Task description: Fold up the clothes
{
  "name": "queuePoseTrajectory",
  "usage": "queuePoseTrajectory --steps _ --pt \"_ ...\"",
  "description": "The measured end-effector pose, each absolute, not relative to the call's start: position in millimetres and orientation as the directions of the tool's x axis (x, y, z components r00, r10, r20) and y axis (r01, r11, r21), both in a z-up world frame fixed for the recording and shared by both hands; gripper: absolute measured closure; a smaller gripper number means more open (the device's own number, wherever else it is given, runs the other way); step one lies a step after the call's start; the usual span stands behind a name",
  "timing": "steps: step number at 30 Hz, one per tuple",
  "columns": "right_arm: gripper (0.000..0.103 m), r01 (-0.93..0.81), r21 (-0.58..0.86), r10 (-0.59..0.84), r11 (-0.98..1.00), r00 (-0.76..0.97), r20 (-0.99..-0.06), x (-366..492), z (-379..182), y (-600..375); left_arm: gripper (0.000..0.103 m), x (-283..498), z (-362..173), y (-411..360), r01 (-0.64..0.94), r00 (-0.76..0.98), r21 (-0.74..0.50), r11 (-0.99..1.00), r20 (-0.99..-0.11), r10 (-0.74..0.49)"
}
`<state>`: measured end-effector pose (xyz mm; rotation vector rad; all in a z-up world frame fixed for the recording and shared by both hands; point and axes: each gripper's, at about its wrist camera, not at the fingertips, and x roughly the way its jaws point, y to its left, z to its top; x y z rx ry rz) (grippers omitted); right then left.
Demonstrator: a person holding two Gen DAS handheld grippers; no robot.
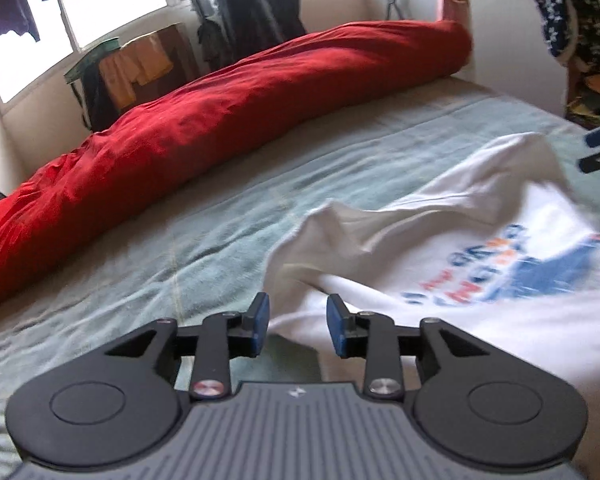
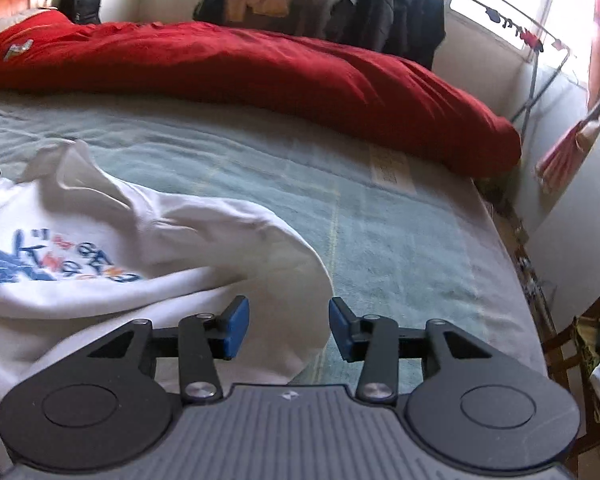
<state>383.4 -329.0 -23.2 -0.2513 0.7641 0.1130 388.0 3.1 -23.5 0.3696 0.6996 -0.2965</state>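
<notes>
A bedroom with bright windows and dark clothes on a rack (image 1: 252, 4) behind; the bed (image 1: 204, 224) wears a pale green cover, and a long red duvet (image 1: 228, 108) lies rolled along its far side; a white T-shirt (image 1: 440, 264) with a blue and red print lies rumpled on the cover, nearer than the duvet; the left tool (image 1: 298, 330) stands with its blue pads wide apart at one edge of the shirt — nothing between them; the right tool (image 2: 289, 330) is likewise wide, empty, at the opposite edge — shirt fabric beneath its gap.
</notes>
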Motion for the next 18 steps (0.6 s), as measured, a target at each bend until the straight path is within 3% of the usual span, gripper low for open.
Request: queuePoseTrajectory --steps 4,10,11,13,14,18 --pt "0.054 -0.232 -0.132 0.076 0.964 0.713 -0.697 358.8 -6.7 -321.2 0.056 355.8 -2.6 2.7 0.411 0.718 0.189 0.892 -0.669 -0.189" --pt "0.049 -0.313 -0.119 0.145 0.942 0.702 -0.698 302.8 0.3 -299.9 0.051 299.4 17.0 -1.5 0.447 0.701 0.121 0.886 -0.663 -0.263" --pt "0.048 -0.322 -0.117 0.153 0.939 0.701 -0.697 292.0 -1.0 -296.7 0.048 290.8 17.9 -2.7 0.454 0.695 0.102 0.885 -0.663 -0.28" --pt "0.044 -0.337 -0.104 0.174 0.936 0.698 -0.695 268.4 -5.3 -291.4 0.031 268.6 18.8 -4.6 0.482 0.665 0.014 0.876 -0.657 -0.355" --pt "0.044 -0.34 -0.1 0.179 0.935 0.698 -0.694 256.7 -8.6 -288.8 0.028 257.6 19.1 -5.7 0.494 0.65 -0.03 0.869 -0.651 -0.392" --pt "0.037 -0.338 -0.066 0.2 0.939 0.692 -0.694 210.2 -25.1 -279.0 0.028 222.6 6.1 -21.4 0.512 0.621 -0.116 0.851 -0.635 -0.46"
